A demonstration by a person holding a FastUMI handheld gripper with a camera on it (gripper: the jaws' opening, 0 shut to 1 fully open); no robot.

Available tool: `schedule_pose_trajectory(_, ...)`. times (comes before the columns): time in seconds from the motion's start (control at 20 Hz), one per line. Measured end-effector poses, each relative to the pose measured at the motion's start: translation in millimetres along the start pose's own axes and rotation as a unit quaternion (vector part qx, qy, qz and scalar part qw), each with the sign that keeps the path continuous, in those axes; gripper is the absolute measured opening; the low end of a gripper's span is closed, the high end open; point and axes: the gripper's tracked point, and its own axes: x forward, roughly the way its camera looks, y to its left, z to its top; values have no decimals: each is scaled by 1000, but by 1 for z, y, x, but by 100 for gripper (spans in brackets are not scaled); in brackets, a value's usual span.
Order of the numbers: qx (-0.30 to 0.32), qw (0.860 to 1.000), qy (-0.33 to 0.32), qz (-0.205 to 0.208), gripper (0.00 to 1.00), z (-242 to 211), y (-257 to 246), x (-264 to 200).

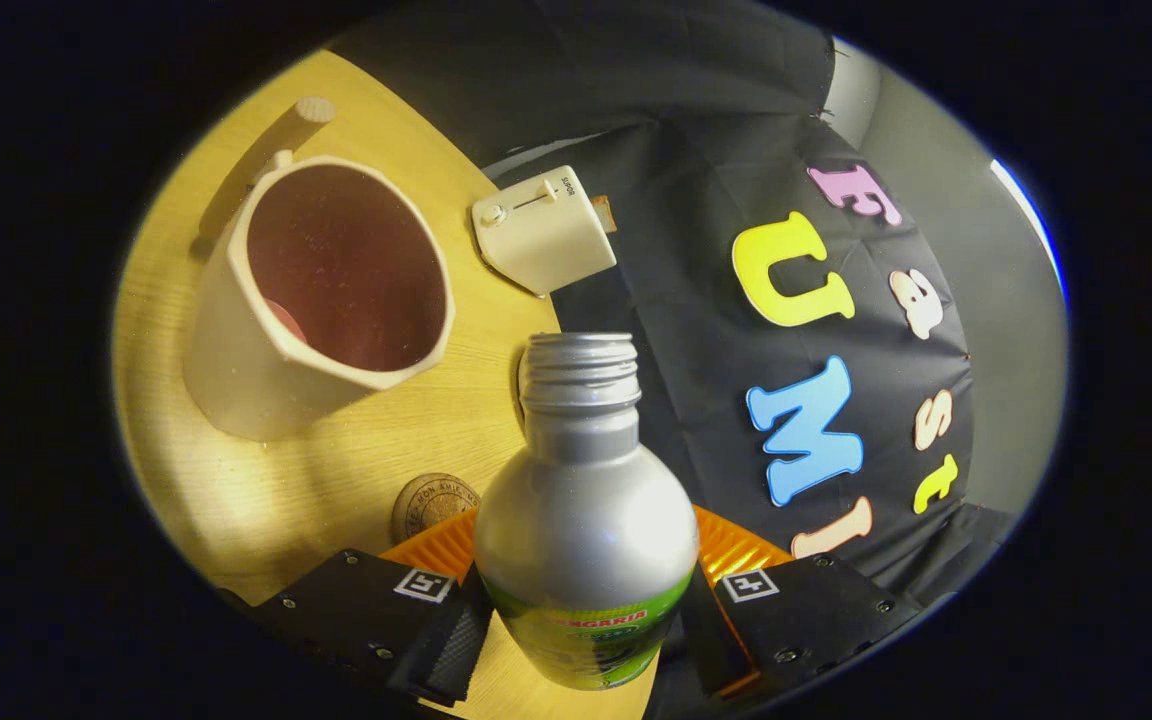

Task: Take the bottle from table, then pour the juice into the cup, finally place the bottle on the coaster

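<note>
A silver aluminium bottle with a threaded open neck and a green label stands between my two fingers, and my gripper is shut on its body. The view is tilted, so the bottle leans toward the cup. Beyond the bottle to the left stands a beige angular cup with a dark reddish inside, its mouth facing me. A small round cork-brown coaster lies flat on the wooden table, just ahead of my left finger and close to the bottle's side.
A cream box-shaped appliance with a slider and knob sits at the table's far edge beyond the bottle. A beige rod-like handle lies behind the cup. The table edge runs right behind the bottle; past it hangs the booth wall.
</note>
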Motion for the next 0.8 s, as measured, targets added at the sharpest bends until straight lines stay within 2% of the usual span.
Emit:
schedule_pose_trajectory(0.35,-76,997,-13,-29,81,6,-8,-2)
schedule_pose_trajectory(0.8,-140,989,-24,-51,81,9,-13,-2)
